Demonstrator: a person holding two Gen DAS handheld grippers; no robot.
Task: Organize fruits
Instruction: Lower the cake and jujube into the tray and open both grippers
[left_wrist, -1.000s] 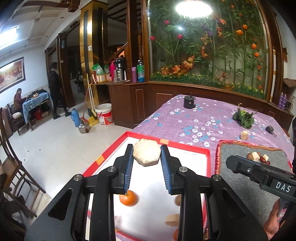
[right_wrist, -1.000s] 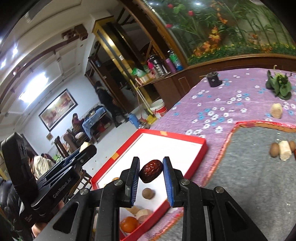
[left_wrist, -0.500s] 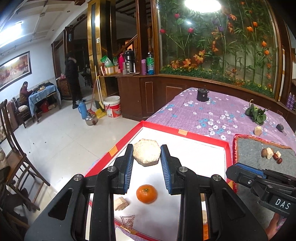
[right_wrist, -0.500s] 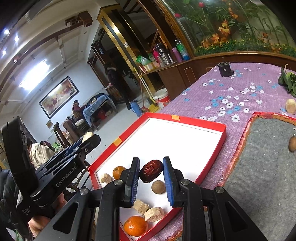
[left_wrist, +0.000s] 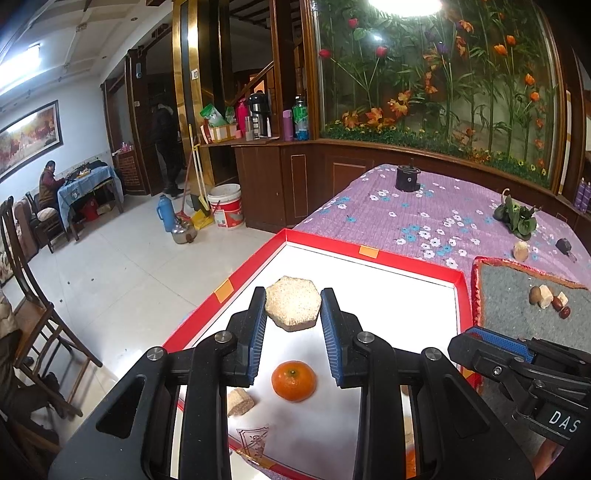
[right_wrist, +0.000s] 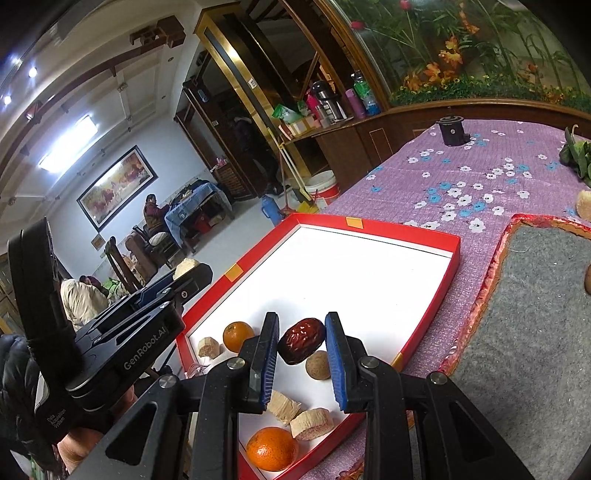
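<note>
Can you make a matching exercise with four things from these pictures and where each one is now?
Things:
1. red date
2. hexagonal cake
3. round brown nut
4. black jar

Places:
A. on the purple flowered cloth, far from the box
B. between the fingers of the left hand-held gripper
C. lying on the white floor of the red box
D. between the fingers of the right hand-held gripper

Pairs: 1-D, 2-B, 3-C, 4-A
</note>
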